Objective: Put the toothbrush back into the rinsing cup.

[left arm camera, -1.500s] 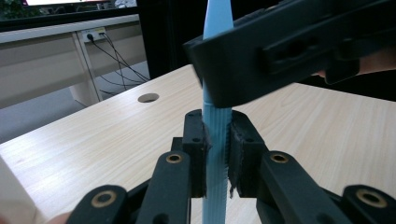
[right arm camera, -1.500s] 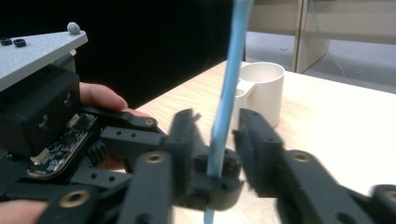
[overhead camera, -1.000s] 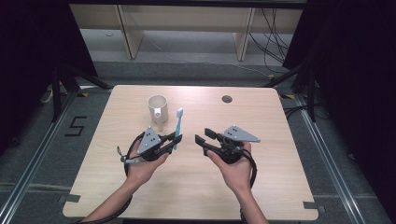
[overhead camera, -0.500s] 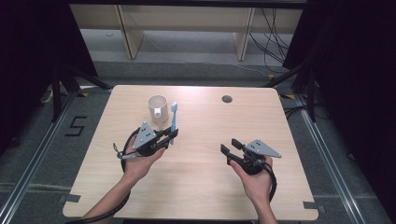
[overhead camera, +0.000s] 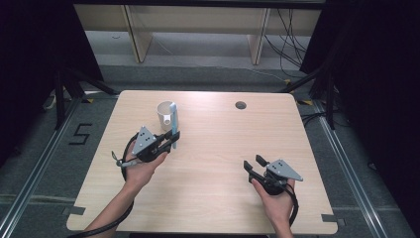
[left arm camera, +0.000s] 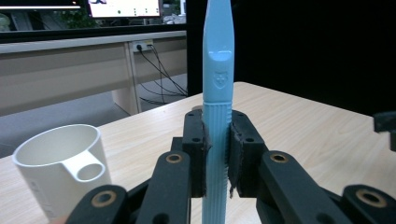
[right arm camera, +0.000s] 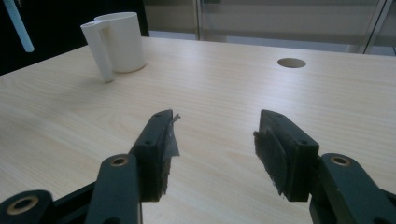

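Right gripper [overhead camera: 253, 165] has dropped low over the near right of the table [overhead camera: 218, 198] since the earlier frame, jaws wide with nothing between them, having just been opening. Left gripper [overhead camera: 173, 137] has nudged toward the cup [overhead camera: 166, 115] and is clamped on the ribbed handle of the blue toothbrush [overhead camera: 174, 120]. Brush long axis stands upright, head up. Cup sits just beyond and slightly left of the brush tip in the high view, handle facing the left gripper. Left hand is clearly the nearer one; probable next move is carrying the brush over the rim.
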